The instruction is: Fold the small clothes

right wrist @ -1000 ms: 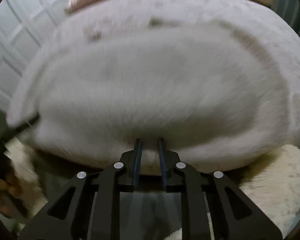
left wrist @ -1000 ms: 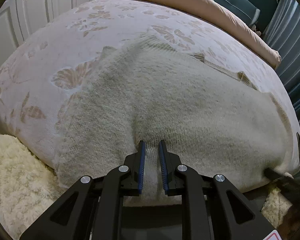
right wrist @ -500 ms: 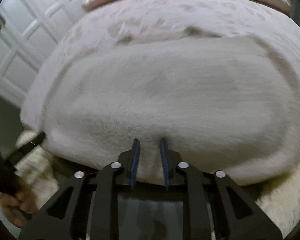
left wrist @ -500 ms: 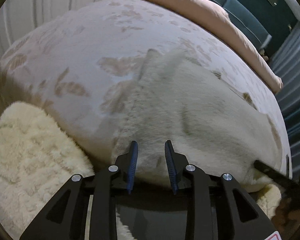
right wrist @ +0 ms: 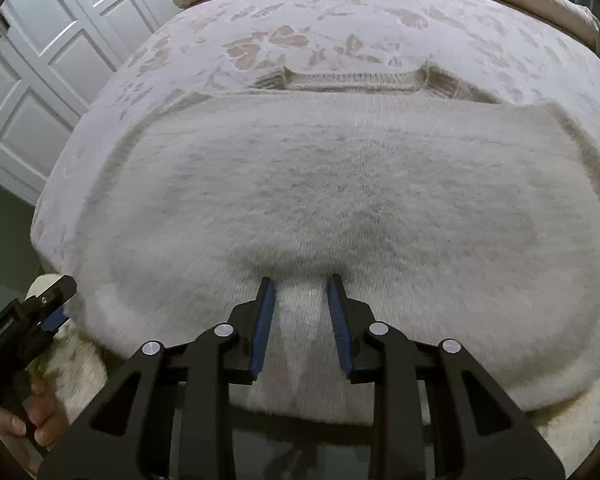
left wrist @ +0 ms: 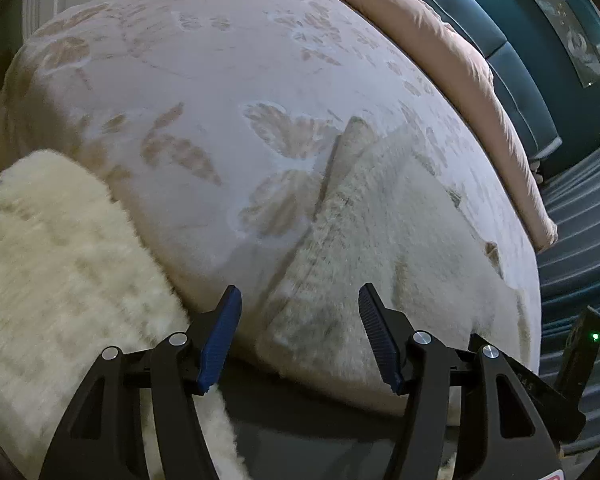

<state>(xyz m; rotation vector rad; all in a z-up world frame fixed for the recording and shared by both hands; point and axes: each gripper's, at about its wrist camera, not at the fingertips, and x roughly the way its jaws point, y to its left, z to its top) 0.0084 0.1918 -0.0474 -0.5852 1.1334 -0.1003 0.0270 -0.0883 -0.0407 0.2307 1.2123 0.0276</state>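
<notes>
A cream fuzzy knit sweater (right wrist: 340, 200) lies flat on the bed, its ribbed neckline (right wrist: 352, 78) at the far side and its near edge hanging over the bed's front. It shows in the left wrist view (left wrist: 380, 232) too. My right gripper (right wrist: 300, 292) has its jaws partly apart with the sweater's near edge between them. My left gripper (left wrist: 298, 312) is open wide and empty, at the sweater's left near corner, just off the bed edge. It also shows at the left in the right wrist view (right wrist: 48, 300).
The bed (left wrist: 220, 80) has a pale floral cover and a pink rolled duvet (left wrist: 460, 60) at the far end. A fluffy cream rug (left wrist: 60, 260) lies on the floor by the bed. White panelled doors (right wrist: 60, 60) stand to the left, a teal headboard (left wrist: 520, 60) behind.
My left gripper let go of the sweater, opened wide and swung left toward the corner. My right gripper's jaws widened slightly around the sweater's near edge.
</notes>
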